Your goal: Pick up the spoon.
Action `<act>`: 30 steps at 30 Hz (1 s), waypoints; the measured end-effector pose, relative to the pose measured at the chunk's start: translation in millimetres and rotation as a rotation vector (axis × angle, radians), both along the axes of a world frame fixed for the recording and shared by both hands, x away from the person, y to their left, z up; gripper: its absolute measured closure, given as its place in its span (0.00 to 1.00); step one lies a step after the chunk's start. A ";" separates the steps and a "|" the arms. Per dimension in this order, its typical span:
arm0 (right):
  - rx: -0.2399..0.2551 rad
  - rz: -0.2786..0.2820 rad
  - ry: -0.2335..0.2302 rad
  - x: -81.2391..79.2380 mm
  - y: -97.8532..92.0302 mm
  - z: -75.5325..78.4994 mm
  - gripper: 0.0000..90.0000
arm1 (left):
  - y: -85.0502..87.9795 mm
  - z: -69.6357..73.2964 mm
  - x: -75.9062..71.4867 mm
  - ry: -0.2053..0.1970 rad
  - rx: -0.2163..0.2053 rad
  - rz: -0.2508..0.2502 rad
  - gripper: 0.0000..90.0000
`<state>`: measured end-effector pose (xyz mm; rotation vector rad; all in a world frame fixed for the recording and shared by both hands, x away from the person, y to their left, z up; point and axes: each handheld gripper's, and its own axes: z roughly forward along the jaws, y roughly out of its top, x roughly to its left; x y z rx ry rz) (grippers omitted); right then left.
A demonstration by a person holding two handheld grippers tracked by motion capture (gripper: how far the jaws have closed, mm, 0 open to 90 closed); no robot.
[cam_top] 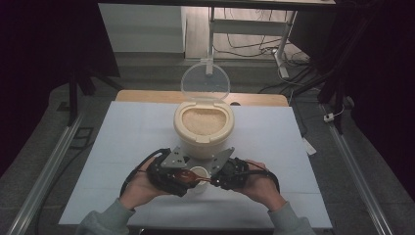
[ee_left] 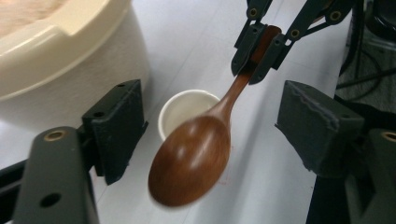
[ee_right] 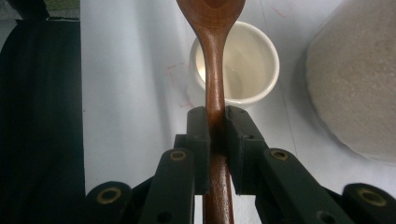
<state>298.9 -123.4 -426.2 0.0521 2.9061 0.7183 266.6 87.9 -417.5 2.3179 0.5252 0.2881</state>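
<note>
1. Right up against the lens in my right gripper view, the right gripper (ee_right: pixel 215 128) is clenched on the handle of the wooden spoon (ee_right: pixel 214 88), both pads pressing the stem from either side.
2. I see the spoon running straight out from those jaws, its bowl out past the far rim of the small white cup (ee_right: pixel 243 65), which stands on the table below it.
3. Over to the left gripper view: my left gripper (ee_left: pixel 210 126) stands released, jaws wide, with the spoon bowl hanging between them and touching neither pad.
4. No earlier look to compare, so I call it simply open with the spoon in the gap.
5. From the high view, both grippers meet near the front edge of the table, left gripper (cam_top: pixel 171 174) and right gripper (cam_top: pixel 225 174) facing each other, cup and spoon between them.
6. Just behind them sits the cream rice container (cam_top: pixel 203 128), its clear lid (cam_top: pixel 205 82) tipped up and back, pale grain filling it.
7. Underneath is a light blue-white table cover (cam_top: pixel 122 147), with a strip of wood showing at the far edge.
8. Beyond that, I make out a grey floor, dark curtains on both sides, metal rails and loose cables by a desk frame.
</note>
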 end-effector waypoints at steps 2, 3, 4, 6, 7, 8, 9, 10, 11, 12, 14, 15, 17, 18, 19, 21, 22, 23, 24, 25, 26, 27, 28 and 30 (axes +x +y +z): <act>0.000 0.005 -0.007 -1.9 1.8 -0.4 0.89 | -6.6 -4.0 4.8 0.026 0.029 -0.039 0.34; 0.001 0.008 -0.013 -2.6 2.4 -0.4 0.89 | -6.6 -4.0 4.8 0.026 0.029 -0.039 0.36; -0.003 0.016 -0.023 -3.1 3.0 0.3 0.89 | -8.9 -5.4 5.9 0.034 0.038 -0.050 0.38; 0.001 0.025 -0.032 -4.9 4.1 1.4 0.89 | -12.9 -7.4 7.2 0.041 0.071 -0.075 0.42; 0.012 0.031 -0.030 -5.8 4.8 1.5 0.89 | -14.9 -8.6 7.5 0.048 0.080 -0.086 0.44; 0.013 0.036 -0.035 -6.8 5.2 2.2 0.89 | -17.9 -10.3 8.1 0.056 0.100 -0.101 0.45; 0.010 0.037 -0.043 -8.2 5.8 3.1 0.89 | -17.9 -10.3 8.1 0.056 0.100 -0.101 0.47; 0.001 0.048 -0.029 -8.9 6.5 3.8 0.89 | -19.1 -11.1 8.2 0.060 0.108 -0.109 0.49; 0.006 0.048 -0.041 -10.4 7.0 4.2 0.89 | -19.9 -11.7 8.5 0.065 0.121 -0.121 0.51; 0.018 0.054 -0.049 -11.3 7.8 3.2 0.89 | -21.4 -13.4 8.9 0.080 0.130 -0.135 0.53; 0.002 0.074 -0.043 -11.0 8.1 4.6 0.89 | -21.9 -14.3 9.1 0.088 0.135 -0.143 0.55; 0.001 0.064 -0.063 -12.6 8.3 5.4 0.89 | -22.0 -14.9 10.0 0.094 0.147 -0.154 0.57; 0.010 0.085 -0.051 -13.5 8.6 5.7 0.89 | -22.8 -16.8 10.9 0.105 0.160 -0.160 0.63; 0.010 0.085 -0.051 -13.5 8.6 5.7 0.89 | -23.2 -17.8 11.4 0.106 0.167 -0.162 0.63; 0.010 0.091 -0.058 -14.2 8.5 5.7 0.89 | -23.2 -18.3 12.0 0.108 0.177 -0.164 0.65; 0.018 0.105 -0.079 -16.5 8.8 5.7 0.89 | -23.2 -19.4 12.4 0.109 0.182 -0.162 0.74; 0.019 0.110 -0.090 -17.3 8.7 6.0 0.89 | -23.3 -20.2 12.4 0.112 0.180 -0.159 0.76; 0.016 0.117 -0.097 -18.2 8.6 6.2 0.89 | -22.9 -20.6 12.9 0.120 0.183 -0.168 0.77; 0.016 0.117 -0.097 -18.2 8.6 6.2 0.89 | -22.6 -21.2 13.2 0.127 0.184 -0.182 0.77; 0.023 0.123 -0.099 -19.0 8.7 5.7 0.89 | -22.7 -22.2 13.0 0.132 0.184 -0.190 0.79; 0.018 0.136 -0.102 -19.5 8.9 5.5 0.89 | -22.8 -22.9 13.0 0.139 0.185 -0.206 0.80; 0.011 0.155 -0.111 -20.8 9.2 4.7 0.89 | -23.0 -23.6 13.0 0.145 0.187 -0.217 0.84; 0.011 0.155 -0.111 -20.8 9.2 4.7 0.89 | -23.3 -24.6 13.1 0.151 0.185 -0.220 0.84; 0.017 0.184 -0.126 -22.9 9.4 4.0 0.89 | -23.9 -26.8 12.9 0.166 0.183 -0.231 0.85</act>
